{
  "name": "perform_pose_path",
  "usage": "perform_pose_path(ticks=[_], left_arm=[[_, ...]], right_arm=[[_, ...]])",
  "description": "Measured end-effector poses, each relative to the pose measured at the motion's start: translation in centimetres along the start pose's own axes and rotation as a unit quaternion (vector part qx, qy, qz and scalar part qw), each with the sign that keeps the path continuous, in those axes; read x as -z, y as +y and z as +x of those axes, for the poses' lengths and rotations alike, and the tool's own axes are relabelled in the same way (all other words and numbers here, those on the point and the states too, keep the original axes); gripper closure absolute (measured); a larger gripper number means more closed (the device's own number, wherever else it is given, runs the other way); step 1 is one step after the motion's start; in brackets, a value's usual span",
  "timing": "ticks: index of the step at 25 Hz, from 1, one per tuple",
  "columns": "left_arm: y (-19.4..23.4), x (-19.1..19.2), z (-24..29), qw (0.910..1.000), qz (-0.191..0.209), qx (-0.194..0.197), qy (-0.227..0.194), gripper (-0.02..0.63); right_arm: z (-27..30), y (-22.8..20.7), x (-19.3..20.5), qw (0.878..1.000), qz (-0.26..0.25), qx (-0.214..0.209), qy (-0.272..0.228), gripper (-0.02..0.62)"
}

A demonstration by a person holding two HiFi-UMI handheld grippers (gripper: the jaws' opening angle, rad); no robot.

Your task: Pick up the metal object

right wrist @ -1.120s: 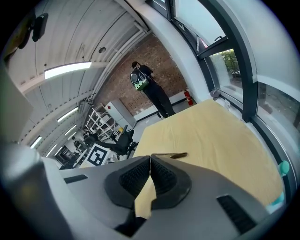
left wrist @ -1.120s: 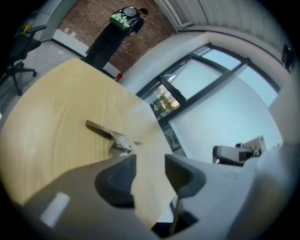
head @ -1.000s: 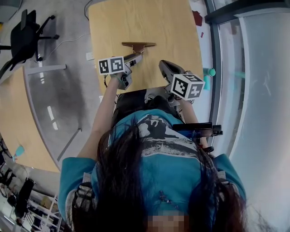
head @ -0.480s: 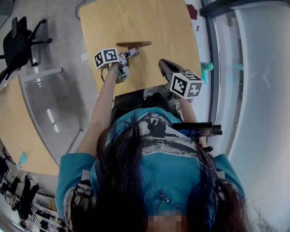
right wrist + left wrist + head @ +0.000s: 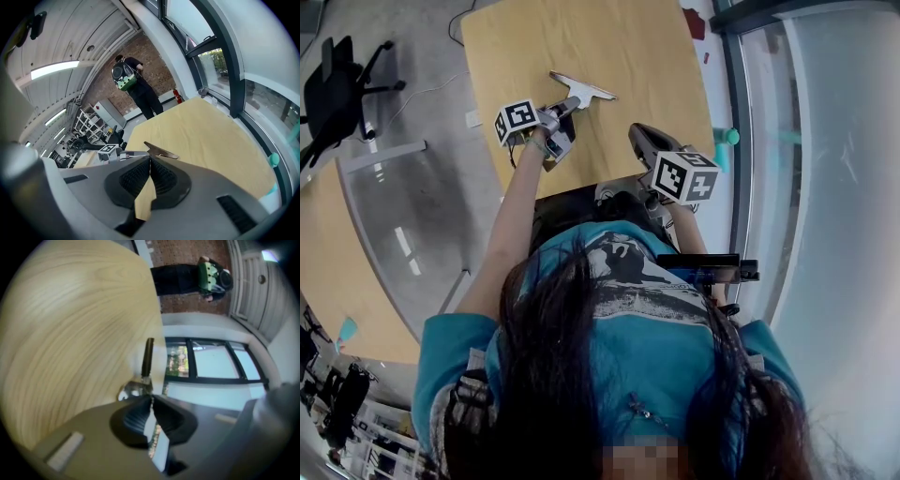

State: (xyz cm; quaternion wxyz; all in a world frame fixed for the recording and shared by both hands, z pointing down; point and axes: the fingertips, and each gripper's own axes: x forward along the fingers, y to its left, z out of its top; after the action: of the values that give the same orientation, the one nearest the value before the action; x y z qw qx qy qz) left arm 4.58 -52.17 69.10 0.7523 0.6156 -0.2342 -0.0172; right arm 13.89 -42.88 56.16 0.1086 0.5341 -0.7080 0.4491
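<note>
The metal object point(image 5: 584, 90) is T-shaped, a flat bar on a short shiny stem, and it sits over the pale wooden table point(image 5: 609, 42). My left gripper point(image 5: 565, 106) has just been closing and is now shut on the stem, with the bar slanting in the head view. In the left gripper view the bar point(image 5: 148, 359) stands upright just past the jaw tips of the left gripper point(image 5: 151, 397). My right gripper point(image 5: 640, 134) hovers near the table's front edge, to the right of the object, shut with nothing between its jaws. The right gripper view shows the object point(image 5: 161, 151) beyond the shut right gripper point(image 5: 150, 161).
An office chair point(image 5: 342, 80) stands on the grey floor at the left. A window frame point(image 5: 741, 112) runs along the table's right side, with a teal item point(image 5: 733, 137) beside it. A person with a backpack point(image 5: 133, 89) stands far beyond the table.
The left gripper's jaws have closed on the object's stem and the wrist has rolled. The bar, level across the picture before, now slants down to the right. The right gripper has stayed put.
</note>
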Motion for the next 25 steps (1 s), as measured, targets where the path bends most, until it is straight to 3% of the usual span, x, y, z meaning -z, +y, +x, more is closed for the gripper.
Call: perform_pose_path(ticks=[5, 14, 25], left_arm=[[-0.3, 1.0, -1.2, 0.9986, 0.048, -0.018, 0.006, 0.589], [-3.0, 3.6, -5.0, 0.9943, 0.091, 0.005, -0.055, 0.589], [-7.7, 13.0, -8.8, 0.9764, 0.185, 0.012, -0.111, 0.589]], right_arm=[[0.1, 0.4, 0.0, 1.000, -0.005, -0.007, 0.003, 0.583], [-1.2, 1.1, 1.8, 0.999, -0.023, -0.034, 0.008, 0.583], [-7.5, 0.5, 6.8, 0.996, -0.048, -0.070, 0.012, 0.583]])
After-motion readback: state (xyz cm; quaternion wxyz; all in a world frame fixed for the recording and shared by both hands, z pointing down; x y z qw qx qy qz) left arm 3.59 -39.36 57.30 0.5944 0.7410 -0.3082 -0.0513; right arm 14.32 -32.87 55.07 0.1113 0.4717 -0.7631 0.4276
